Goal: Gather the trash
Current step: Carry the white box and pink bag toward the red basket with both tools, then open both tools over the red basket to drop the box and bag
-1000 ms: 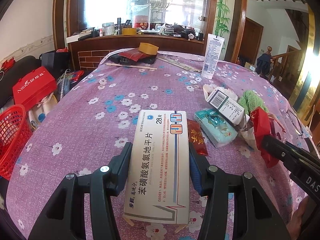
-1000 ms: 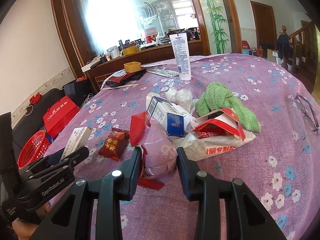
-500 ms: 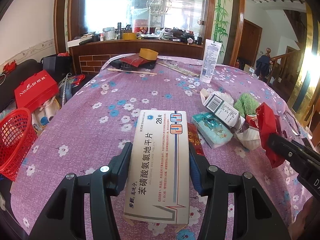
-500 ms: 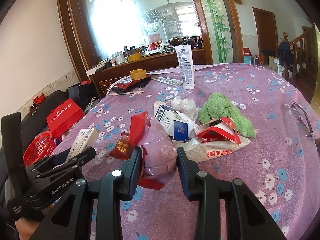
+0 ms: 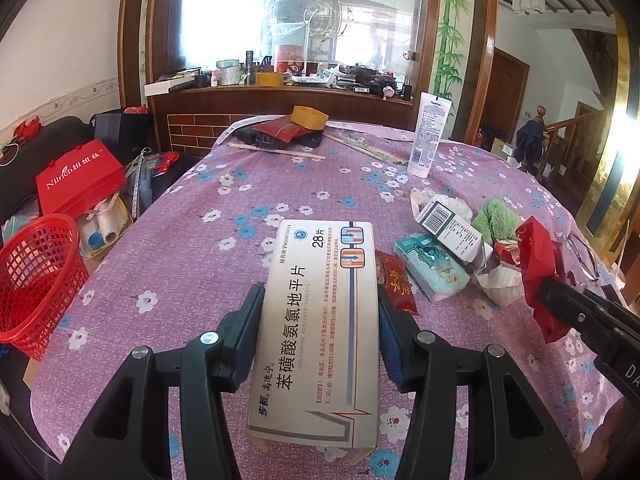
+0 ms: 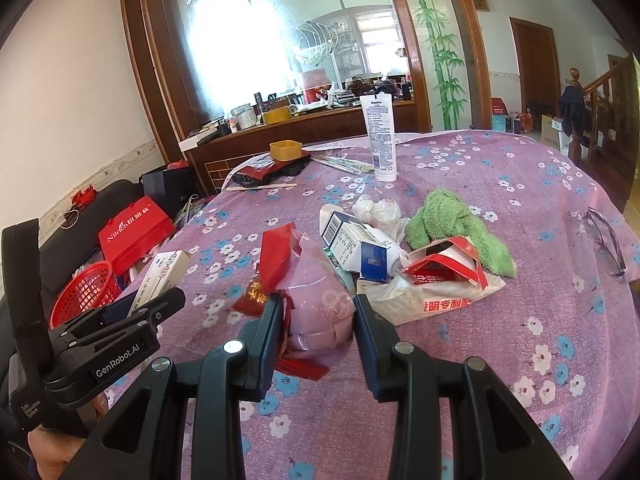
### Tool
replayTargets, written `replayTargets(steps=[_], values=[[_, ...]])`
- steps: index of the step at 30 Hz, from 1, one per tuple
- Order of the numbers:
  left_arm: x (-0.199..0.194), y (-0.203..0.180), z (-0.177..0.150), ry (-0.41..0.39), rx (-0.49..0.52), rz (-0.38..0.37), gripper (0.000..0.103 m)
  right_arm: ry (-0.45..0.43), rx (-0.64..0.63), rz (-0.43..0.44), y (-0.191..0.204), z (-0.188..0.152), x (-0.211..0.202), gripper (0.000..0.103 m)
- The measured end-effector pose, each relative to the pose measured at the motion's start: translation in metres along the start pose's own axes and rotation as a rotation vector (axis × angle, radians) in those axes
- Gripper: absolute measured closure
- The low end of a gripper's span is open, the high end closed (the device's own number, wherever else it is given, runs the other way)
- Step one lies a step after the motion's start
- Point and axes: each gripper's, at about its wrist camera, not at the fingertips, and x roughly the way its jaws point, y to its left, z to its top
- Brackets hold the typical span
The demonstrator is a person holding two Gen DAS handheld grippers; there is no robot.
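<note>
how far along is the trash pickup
Nothing looks binned yet: the red basket shows no trash. In hand: the left gripper clamps a white pill box, the right gripper a pink-and-red wrapper. Left: cartons, tissue pack and red sachet remain on the table.

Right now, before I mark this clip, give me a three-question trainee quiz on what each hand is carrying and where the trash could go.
1. True or false: the left tongs grip a flat white cardboard medicine box.
2. What do the right tongs hold?
A. green fluffy towel
B. crumpled pink and red plastic wrapper
C. tall white lotion tube
3. Fill in: off the purple flowered tablecloth's left edge, lower down, stands a red mesh plastic ____.

Key: 1 true; 2 B; 3 basket.
</note>
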Motion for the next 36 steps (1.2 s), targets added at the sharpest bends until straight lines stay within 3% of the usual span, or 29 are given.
replayTargets(steps=[12,19,26,36], values=[[-0.006,0.017,0.002,0.006,-0.044,-0.019,0.052,0.036,0.013,0.036,0.006,0.001,0.008,0.065],[-0.018,0.046,0.009,-0.014,-0.093,0.002,0.052,0.080,0.004,0.114,0.024,0.012,0.021,0.065],[-0.037,0.095,0.017,-0.045,-0.147,0.049,0.052,0.146,-0.048,0.236,0.072,0.032,0.046,0.064],[-0.073,0.216,0.009,-0.078,-0.299,0.227,0.052,0.278,-0.117,0.446,0.173,0.055,0.098,0.064]])
